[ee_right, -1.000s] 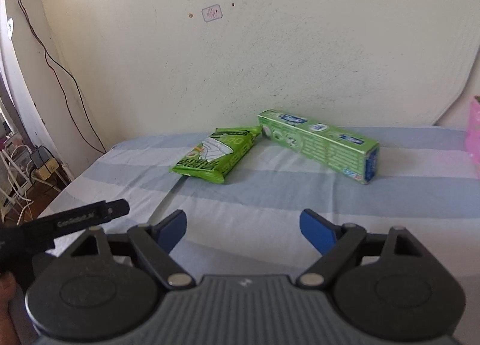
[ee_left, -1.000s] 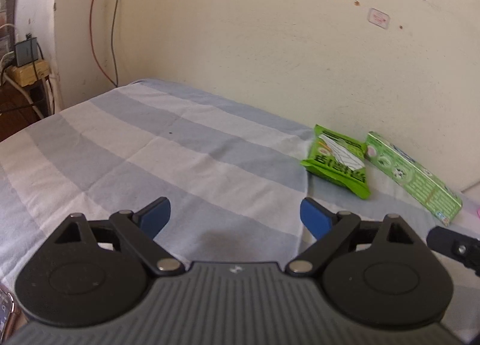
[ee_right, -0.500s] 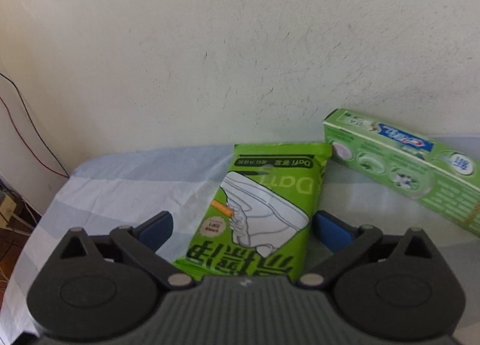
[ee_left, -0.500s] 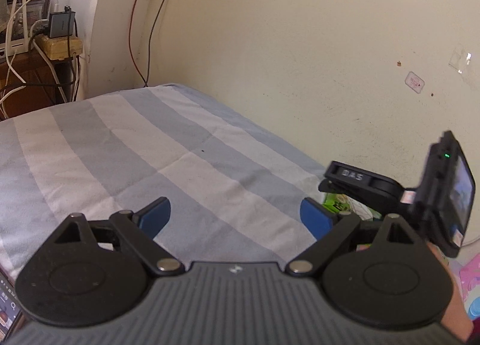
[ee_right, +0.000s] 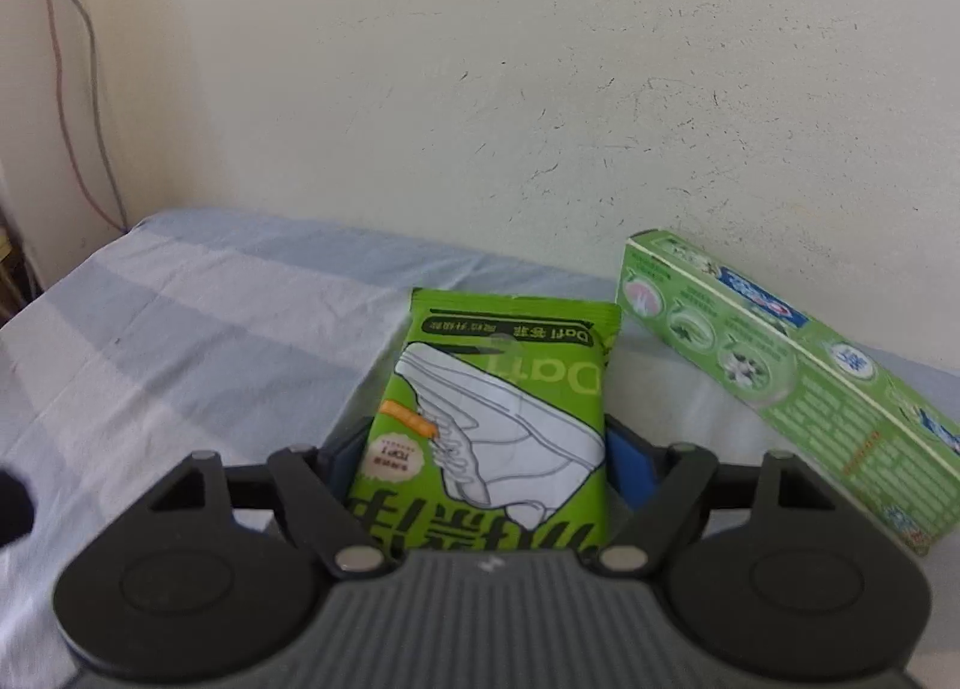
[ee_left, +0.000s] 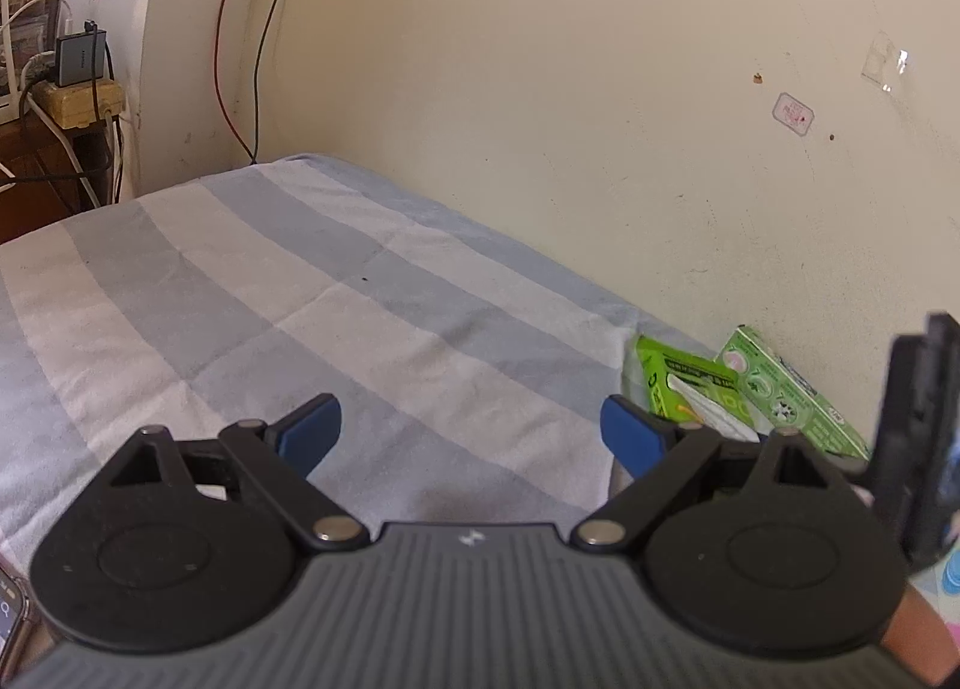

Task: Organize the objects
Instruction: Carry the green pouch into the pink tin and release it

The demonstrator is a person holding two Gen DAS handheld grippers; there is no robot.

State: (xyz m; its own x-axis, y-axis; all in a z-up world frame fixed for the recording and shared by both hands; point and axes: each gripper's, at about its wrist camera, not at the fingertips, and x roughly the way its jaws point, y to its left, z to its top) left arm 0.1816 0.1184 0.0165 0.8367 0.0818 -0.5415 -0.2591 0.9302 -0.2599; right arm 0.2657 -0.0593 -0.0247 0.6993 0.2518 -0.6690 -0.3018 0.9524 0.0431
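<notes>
1. The left gripper (ee_left: 471,428) is held wide open over the striped bedsheet (ee_left: 252,293), and nothing lies between its blue pads. Its view has swung since a second ago: more of the sheet's left end and the wall cables is now taken in.
2. Ahead and to the right of the left gripper, the green wipes packet (ee_left: 684,389) is seen against the wall, with the green toothpaste box (ee_left: 792,401) just beside it.
3. The right gripper (ee_right: 480,461) has been brought forward; a second ago the packet lay well ahead of it, and now the wipes packet (ee_right: 498,419) is straddled by its jaws.
4. The right jaws are closing. The packet sits between the pads; whether the pads press on it yet cannot be told.
5. The toothpaste box (ee_right: 780,377) lies untouched ahead and to the right of the right gripper.
6. A grasp on the packet is judged to be in hand; its relocation remains undone.
</notes>
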